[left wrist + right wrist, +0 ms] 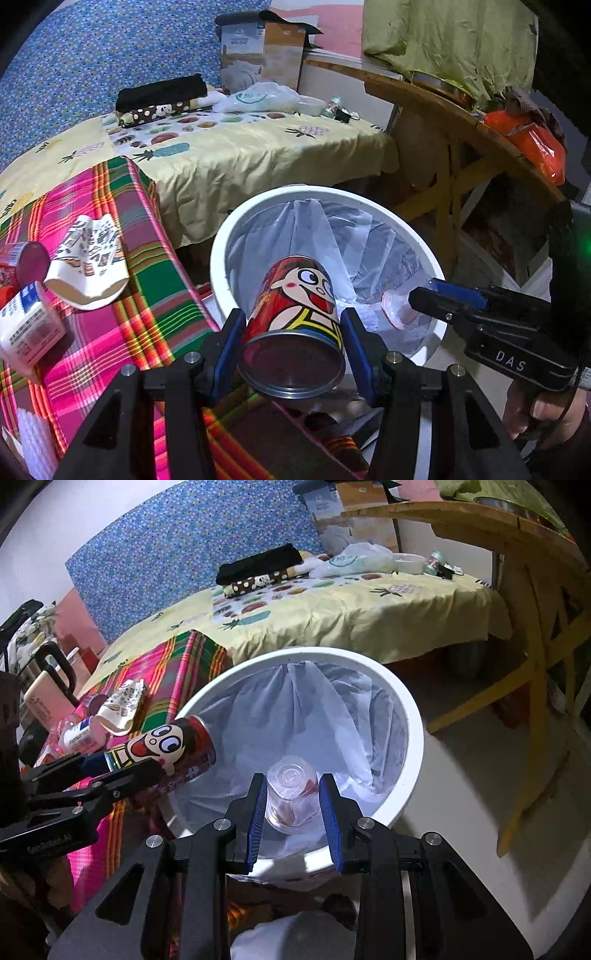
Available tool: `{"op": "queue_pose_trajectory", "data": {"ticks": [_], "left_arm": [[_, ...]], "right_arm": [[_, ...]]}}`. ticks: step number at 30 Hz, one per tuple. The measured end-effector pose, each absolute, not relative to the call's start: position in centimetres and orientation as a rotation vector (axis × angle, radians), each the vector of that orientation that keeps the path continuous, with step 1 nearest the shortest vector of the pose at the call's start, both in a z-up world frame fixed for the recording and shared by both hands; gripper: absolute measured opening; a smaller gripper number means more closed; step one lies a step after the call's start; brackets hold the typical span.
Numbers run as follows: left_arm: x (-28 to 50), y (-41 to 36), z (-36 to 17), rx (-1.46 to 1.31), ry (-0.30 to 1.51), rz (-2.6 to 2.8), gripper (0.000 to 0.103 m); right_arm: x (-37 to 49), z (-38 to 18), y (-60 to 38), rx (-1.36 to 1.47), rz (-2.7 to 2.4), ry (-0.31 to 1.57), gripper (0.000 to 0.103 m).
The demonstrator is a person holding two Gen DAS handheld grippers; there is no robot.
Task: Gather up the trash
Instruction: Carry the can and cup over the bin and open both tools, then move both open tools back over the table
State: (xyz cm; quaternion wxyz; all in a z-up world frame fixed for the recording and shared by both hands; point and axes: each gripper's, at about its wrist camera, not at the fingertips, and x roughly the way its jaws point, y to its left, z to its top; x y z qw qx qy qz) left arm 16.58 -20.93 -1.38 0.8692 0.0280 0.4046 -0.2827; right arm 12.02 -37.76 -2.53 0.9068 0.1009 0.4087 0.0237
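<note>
My left gripper (pixel 293 334) is shut on a red can (pixel 295 314) printed with a cartoon face, held over the near rim of a white trash bin (pixel 218 236) lined with a clear bag. The right gripper (pixel 293 806) is shut on a small clear plastic cup (pixel 291 794) with red residue, also above the bin's (pixel 413 723) opening. Each view shows the other gripper: the right one (pixel 424 301) with its cup (pixel 395 308) at the bin's right rim, the left one (pixel 107 766) with the can (pixel 173 755) at the left rim.
On the pink plaid cloth (pixel 147 280) left of the bin lie a crushed paper cup (pixel 88 258), a small white bottle (pixel 26 325) and a red can (pixel 18 262). A bed with a yellow fruit-print sheet (pixel 258 155) stands behind, and a wooden table (pixel 461 122) is to the right.
</note>
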Motion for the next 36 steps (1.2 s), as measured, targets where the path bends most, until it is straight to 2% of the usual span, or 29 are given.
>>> {"op": "queue_pose_trajectory", "data": {"ticks": [5, 9, 13, 36], "left_arm": [[16.9, -21.3, -1.5, 0.063, 0.854, -0.605, 0.056], [17.1, -21.0, -1.4, 0.046, 0.846, -0.6, 0.061], [17.2, -20.6, -1.2, 0.028, 0.839, -0.589, 0.061], [12.8, -12.7, 0.4, -0.065, 0.764, -0.429, 0.061]], "right_arm": [[12.1, -2.8, -37.7, 0.203, 0.05, 0.861, 0.031], [12.1, -2.6, -37.7, 0.202, 0.051, 0.852, 0.034], [12.0, -2.5, -37.5, 0.207, 0.057, 0.844, 0.054], [10.3, 0.6, -32.7, 0.157, 0.181, 0.734, 0.054]]}}
